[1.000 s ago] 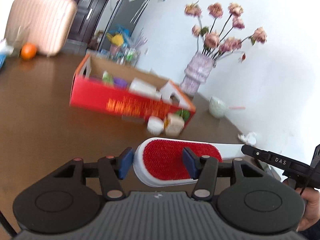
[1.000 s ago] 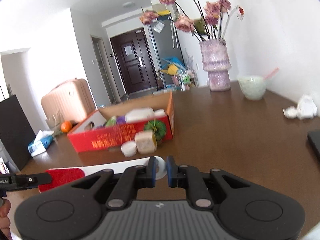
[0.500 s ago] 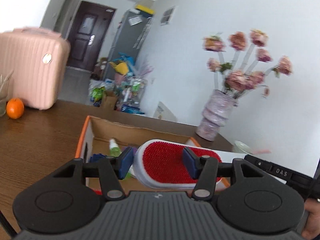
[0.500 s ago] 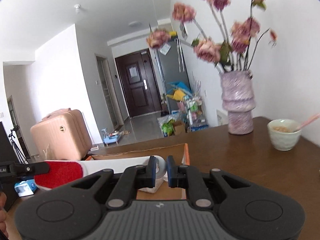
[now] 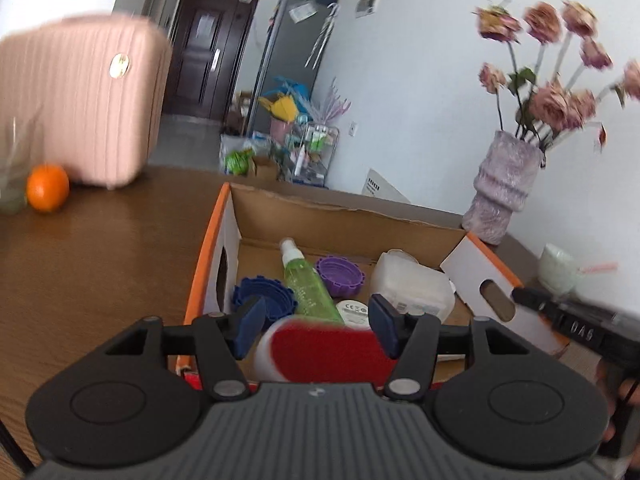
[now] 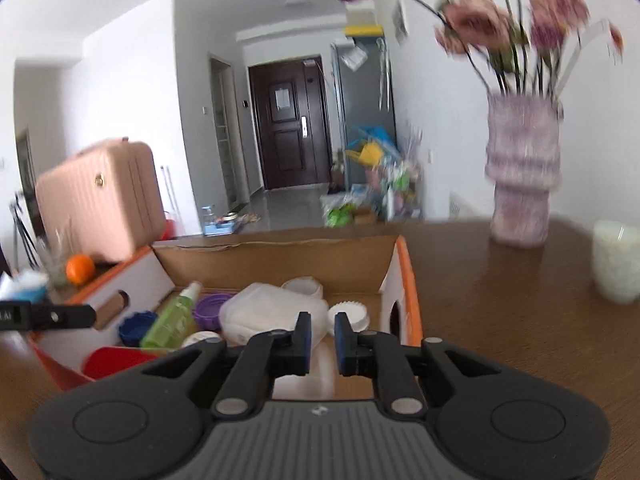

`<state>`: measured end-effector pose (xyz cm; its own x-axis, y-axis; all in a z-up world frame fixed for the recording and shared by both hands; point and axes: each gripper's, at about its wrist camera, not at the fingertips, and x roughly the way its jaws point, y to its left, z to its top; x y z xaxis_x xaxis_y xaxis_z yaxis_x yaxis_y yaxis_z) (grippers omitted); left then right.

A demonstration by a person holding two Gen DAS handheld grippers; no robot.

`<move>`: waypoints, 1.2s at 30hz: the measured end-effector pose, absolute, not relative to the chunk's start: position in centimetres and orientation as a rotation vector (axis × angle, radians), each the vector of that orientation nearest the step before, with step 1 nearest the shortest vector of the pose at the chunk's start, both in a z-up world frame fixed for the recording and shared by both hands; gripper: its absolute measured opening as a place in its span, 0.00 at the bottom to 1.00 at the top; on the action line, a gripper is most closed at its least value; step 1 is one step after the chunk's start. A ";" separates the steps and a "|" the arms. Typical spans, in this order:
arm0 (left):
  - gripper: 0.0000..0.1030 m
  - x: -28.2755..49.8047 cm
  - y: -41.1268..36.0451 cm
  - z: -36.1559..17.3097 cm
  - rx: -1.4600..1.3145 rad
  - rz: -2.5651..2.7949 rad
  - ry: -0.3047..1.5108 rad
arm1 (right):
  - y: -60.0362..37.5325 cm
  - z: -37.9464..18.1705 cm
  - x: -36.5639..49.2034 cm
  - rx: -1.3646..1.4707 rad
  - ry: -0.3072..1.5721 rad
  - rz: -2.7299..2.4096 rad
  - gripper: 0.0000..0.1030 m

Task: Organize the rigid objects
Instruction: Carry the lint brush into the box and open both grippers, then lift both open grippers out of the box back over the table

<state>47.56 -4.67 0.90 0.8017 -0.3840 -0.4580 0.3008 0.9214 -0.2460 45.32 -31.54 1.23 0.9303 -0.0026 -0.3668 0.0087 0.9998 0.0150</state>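
Observation:
An orange-rimmed cardboard box stands open on the brown table, just ahead of both grippers. It holds a green spray bottle, a purple lid, a blue lid and a white container. The lint brush, with its red head and white handle, hangs blurred over the box's near side. My left gripper is opening; the red head sits low between its pads, and they do not press it. My right gripper is all but shut. The white handle shows beneath its fingers.
A purple vase of pink flowers and a pale bowl stand right of the box. An orange and a pink suitcase are at the far left. A person's hand holds the right gripper at the frame's right edge.
Both grippers carried the brush forward from the table to above the box. The left jaws have spread, and the brush has sunk lower against both grippers.

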 end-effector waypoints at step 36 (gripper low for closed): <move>1.00 29.3 -6.0 5.7 0.065 -0.156 0.207 | -29.7 4.4 26.8 -0.062 0.174 0.010 0.95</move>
